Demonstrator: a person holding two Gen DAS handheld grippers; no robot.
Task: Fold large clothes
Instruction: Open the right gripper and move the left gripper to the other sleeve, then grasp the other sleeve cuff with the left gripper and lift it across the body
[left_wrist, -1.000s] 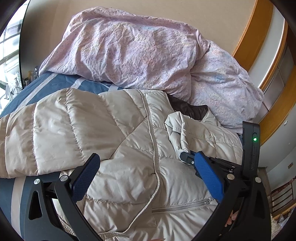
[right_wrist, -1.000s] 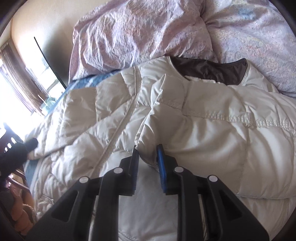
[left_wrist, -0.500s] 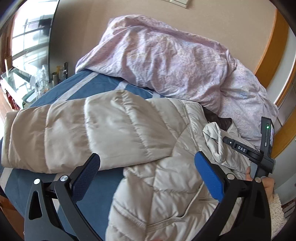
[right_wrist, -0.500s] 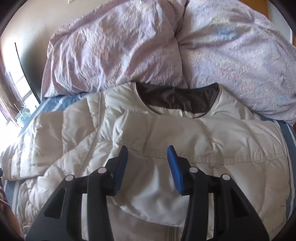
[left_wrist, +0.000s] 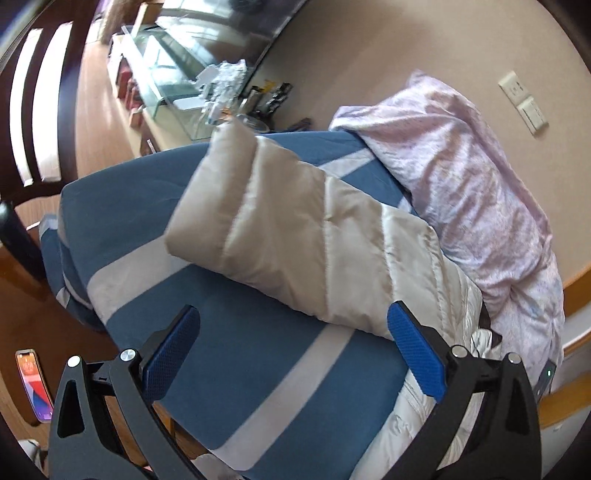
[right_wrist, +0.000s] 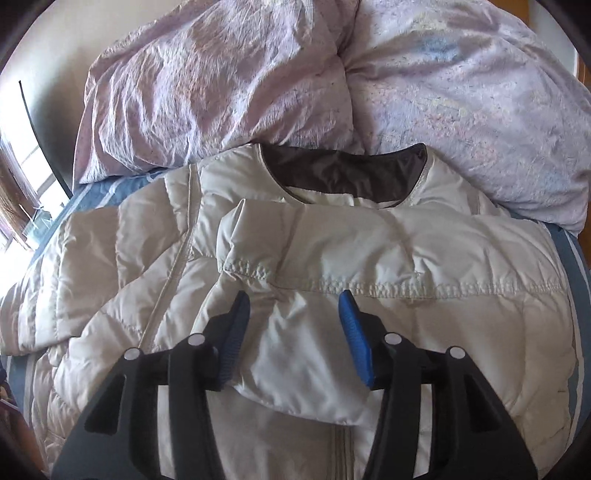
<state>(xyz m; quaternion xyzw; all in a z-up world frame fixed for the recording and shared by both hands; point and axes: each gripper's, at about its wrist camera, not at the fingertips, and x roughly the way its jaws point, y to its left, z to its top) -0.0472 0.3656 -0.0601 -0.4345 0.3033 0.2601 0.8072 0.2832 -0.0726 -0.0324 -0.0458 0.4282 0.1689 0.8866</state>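
Observation:
A cream quilted puffer jacket (right_wrist: 369, 251) with a dark collar lining lies on the blue-and-grey striped bed cover. One sleeve (right_wrist: 424, 273) is folded across its chest. My right gripper (right_wrist: 293, 314) hangs just over that folded sleeve's cuff, its jaws opening, and the pads stand apart from the cloth. In the left wrist view the other sleeve (left_wrist: 295, 236) stretches out flat across the bed cover (left_wrist: 236, 354). My left gripper (left_wrist: 291, 343) is wide open above the bare cover, just short of that sleeve, with nothing between its fingers.
A rumpled lilac duvet (right_wrist: 258, 85) is heaped at the head of the bed against the wall. Beyond the bed's far edge stand a glass-topped cabinet (left_wrist: 173, 85) with clutter and a dark wooden chair (left_wrist: 40, 110). A phone (left_wrist: 33, 387) lies on the wooden floor.
My right gripper let go of the folded sleeve and its jaws spread. My left gripper swung sideways away from the jacket's body, out along the stretched sleeve toward the bed's edge, rolling as it went.

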